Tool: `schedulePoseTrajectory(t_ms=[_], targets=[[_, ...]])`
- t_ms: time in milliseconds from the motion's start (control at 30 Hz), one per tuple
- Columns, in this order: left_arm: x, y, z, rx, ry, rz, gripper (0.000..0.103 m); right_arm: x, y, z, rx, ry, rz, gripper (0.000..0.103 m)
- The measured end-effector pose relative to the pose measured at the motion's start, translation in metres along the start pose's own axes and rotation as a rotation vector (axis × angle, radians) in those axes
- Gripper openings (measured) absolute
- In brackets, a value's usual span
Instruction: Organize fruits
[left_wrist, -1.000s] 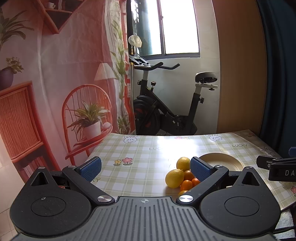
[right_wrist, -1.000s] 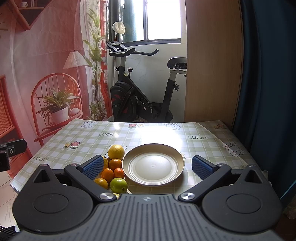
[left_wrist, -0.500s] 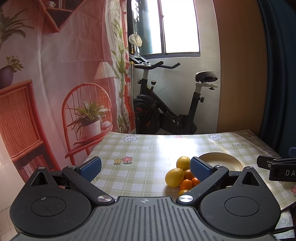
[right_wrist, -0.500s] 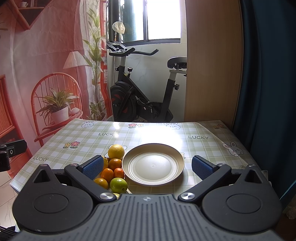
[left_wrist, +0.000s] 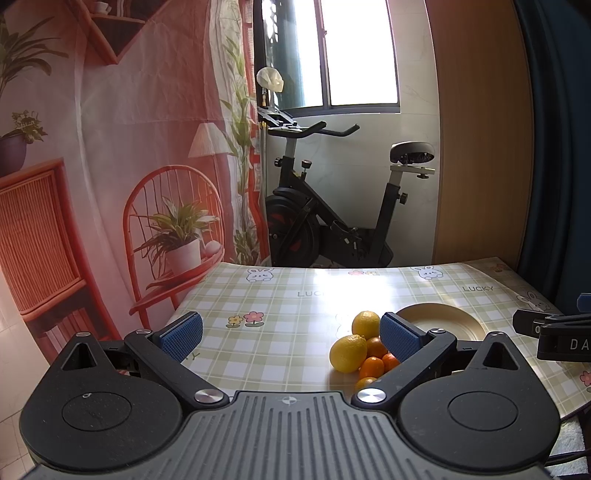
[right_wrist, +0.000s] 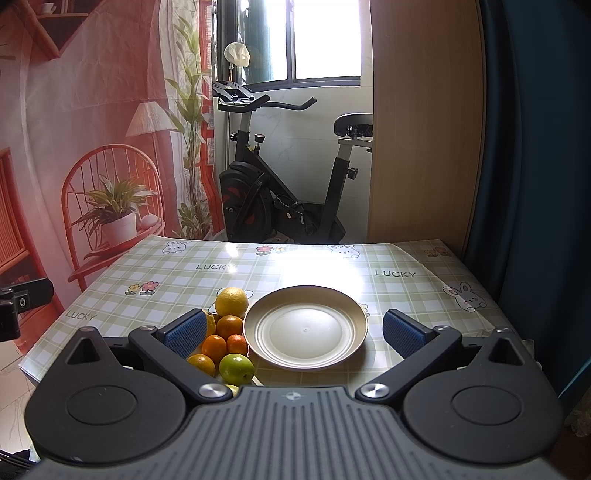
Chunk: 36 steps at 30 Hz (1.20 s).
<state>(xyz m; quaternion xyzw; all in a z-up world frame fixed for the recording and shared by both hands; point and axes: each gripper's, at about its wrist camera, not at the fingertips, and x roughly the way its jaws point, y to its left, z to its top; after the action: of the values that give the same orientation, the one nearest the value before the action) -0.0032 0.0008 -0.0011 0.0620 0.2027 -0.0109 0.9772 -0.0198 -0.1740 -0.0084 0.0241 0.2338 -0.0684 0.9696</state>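
Several round yellow, orange and green fruits (right_wrist: 225, 339) heaped touching beside empty cream plastic plate (right_wrist: 364, 325) on checked tablecloth. Left gripper (left_wrist: 291, 334) and right gripper (right_wrist: 293, 332) both spread wide, empty. Likely risk: nudging one, rolling neighbours off edge.

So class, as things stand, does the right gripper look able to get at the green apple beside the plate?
Probably yes. The right gripper is open and holds nothing, and the green apple sits at the near edge of the fruit pile, uncovered. An orange and the plate crowd its sides.
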Motion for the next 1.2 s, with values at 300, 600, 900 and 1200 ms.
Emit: schedulePoseTrajectory(t_ms=[300,600,900,1200], targets=[[0.001,-0.001,0.0,-0.001,0.002,0.001,0.103,0.0,-0.002,0.005,-0.001,0.0,0.001,0.103],[0.007,-0.002,0.001,0.012,0.001,0.006,0.103,0.001,-0.004,0.003,0.0,-0.029,0.028,0.103],[0.032,-0.002,0.011,0.024,-0.049,0.055,0.103,0.035,-0.019,0.009,0.031,-0.138,0.106,0.103],[0.07,-0.01,0.014,0.029,-0.075,0.087,0.098,0.082,-0.032,0.014,0.154,-0.25,0.136,0.103]])
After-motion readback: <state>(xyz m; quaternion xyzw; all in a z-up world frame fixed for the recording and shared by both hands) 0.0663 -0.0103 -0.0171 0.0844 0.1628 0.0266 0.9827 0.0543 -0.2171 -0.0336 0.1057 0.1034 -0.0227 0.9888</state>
